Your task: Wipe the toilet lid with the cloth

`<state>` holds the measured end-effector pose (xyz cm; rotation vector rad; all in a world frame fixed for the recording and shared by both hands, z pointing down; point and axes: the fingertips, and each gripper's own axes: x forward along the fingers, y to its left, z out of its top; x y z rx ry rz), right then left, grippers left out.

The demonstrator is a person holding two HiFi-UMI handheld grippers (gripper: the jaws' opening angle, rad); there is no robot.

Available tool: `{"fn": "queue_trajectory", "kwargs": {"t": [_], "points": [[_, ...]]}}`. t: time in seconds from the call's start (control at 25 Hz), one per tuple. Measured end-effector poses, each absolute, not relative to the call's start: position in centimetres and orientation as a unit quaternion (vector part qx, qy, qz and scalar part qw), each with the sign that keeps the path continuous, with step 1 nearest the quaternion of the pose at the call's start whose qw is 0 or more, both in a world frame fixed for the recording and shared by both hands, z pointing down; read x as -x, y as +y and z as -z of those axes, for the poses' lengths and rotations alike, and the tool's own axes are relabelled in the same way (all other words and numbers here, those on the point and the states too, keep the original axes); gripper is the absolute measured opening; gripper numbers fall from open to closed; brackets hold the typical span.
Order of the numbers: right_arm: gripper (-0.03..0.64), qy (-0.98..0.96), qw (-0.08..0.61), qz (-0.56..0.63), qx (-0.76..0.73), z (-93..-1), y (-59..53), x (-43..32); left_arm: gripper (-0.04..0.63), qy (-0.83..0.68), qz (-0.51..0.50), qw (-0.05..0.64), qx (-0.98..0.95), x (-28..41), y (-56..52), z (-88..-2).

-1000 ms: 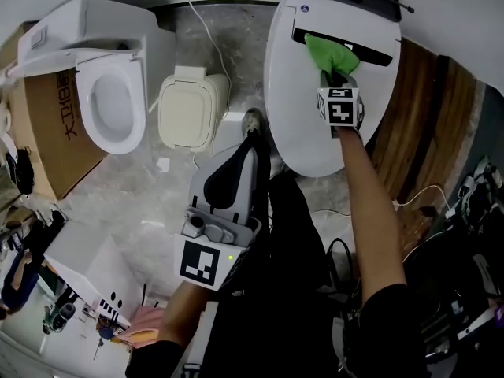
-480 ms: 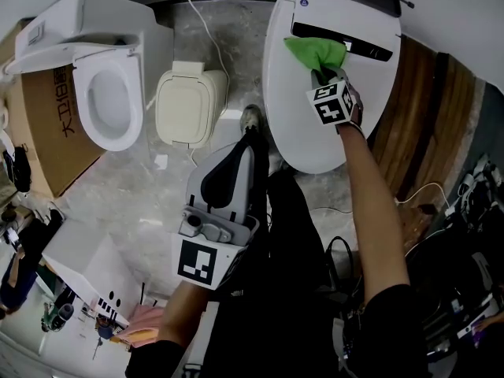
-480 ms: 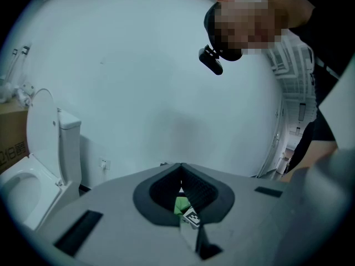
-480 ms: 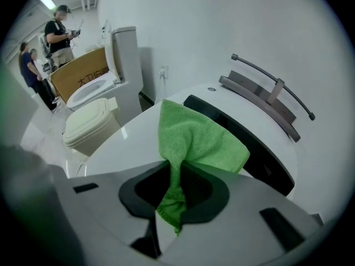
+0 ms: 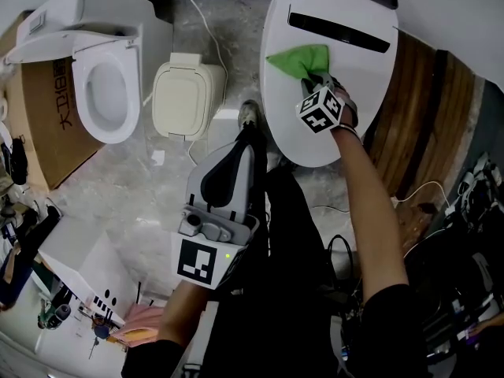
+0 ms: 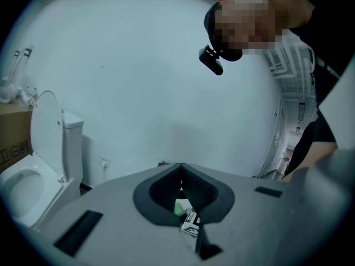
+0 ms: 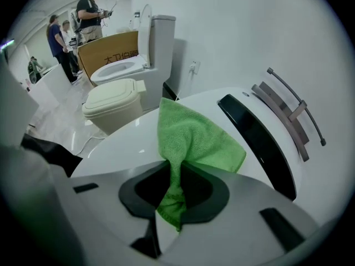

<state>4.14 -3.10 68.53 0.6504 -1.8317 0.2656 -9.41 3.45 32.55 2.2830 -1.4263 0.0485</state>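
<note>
The white toilet lid [image 5: 305,136] lies shut at the upper right of the head view. A green cloth [image 5: 298,60] is spread on it just below the dark strip [image 5: 339,31] at the lid's back. My right gripper [image 5: 316,79] is shut on a bunched end of the cloth [image 7: 188,134], and the rest fans out flat on the lid [image 7: 125,143] ahead of the jaws. My left gripper [image 5: 249,132] is held low by the person's body, off the lid, jaws shut with nothing in them. In its own view it faces a blank wall.
A second toilet with its seat open [image 5: 106,93] stands at the upper left, beside a cardboard box [image 5: 39,132]. A cream lidded unit [image 5: 187,94] sits between the two toilets. Wooden panelling [image 5: 421,109] and cables [image 5: 429,199] lie to the right. People stand in the distance [image 7: 89,10].
My right gripper has dragged the cloth leftward and toward the person, away from the dark strip at the lid's back. The left gripper has stayed put.
</note>
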Motion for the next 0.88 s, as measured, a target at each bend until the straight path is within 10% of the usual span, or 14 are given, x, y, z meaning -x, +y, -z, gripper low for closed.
{"fn": "queue_trajectory", "kwargs": {"t": [0.88], "points": [[0.066, -0.765, 0.589, -0.151, -0.213, -72.0, 19.9, -8.8, 0.003, -0.519, -0.015, 0.217, -0.826, 5.9, 10.1, -32.3]]}}
